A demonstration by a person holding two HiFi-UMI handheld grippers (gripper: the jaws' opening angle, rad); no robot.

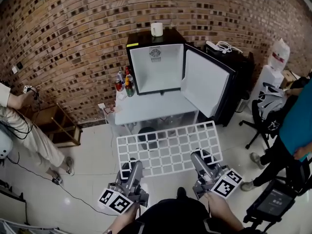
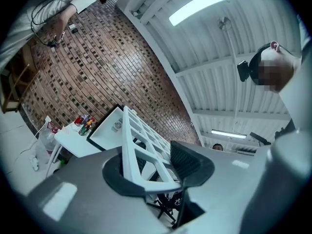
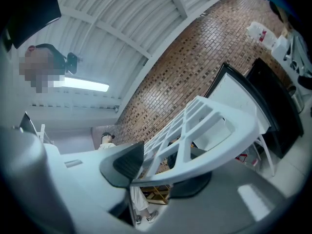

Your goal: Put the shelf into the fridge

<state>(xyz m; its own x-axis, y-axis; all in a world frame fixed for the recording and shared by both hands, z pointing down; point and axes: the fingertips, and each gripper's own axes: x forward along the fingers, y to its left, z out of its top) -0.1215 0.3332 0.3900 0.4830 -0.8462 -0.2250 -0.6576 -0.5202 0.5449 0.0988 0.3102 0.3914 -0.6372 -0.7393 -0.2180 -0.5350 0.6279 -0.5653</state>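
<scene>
The shelf (image 1: 168,147) is a white plastic grid, held about level in front of me, well short of the fridge. My left gripper (image 1: 132,172) is shut on its near edge at the left, and my right gripper (image 1: 199,160) is shut on that edge at the right. In the left gripper view the shelf (image 2: 141,145) runs edge-on between the dark pads (image 2: 187,162) of the left gripper (image 2: 156,174). The right gripper (image 3: 161,169) likewise clamps the shelf (image 3: 204,130). The small black fridge (image 1: 158,67) stands on a white table (image 1: 151,112), its door (image 1: 207,84) swung open to the right, its white inside bare.
Several bottles (image 1: 126,84) stand on the table left of the fridge, and a white cup (image 1: 156,29) sits on top of it. A person (image 1: 29,130) and a wooden rack (image 1: 61,126) are at the left. Another person (image 1: 292,126) and an office chair (image 1: 265,116) are at the right.
</scene>
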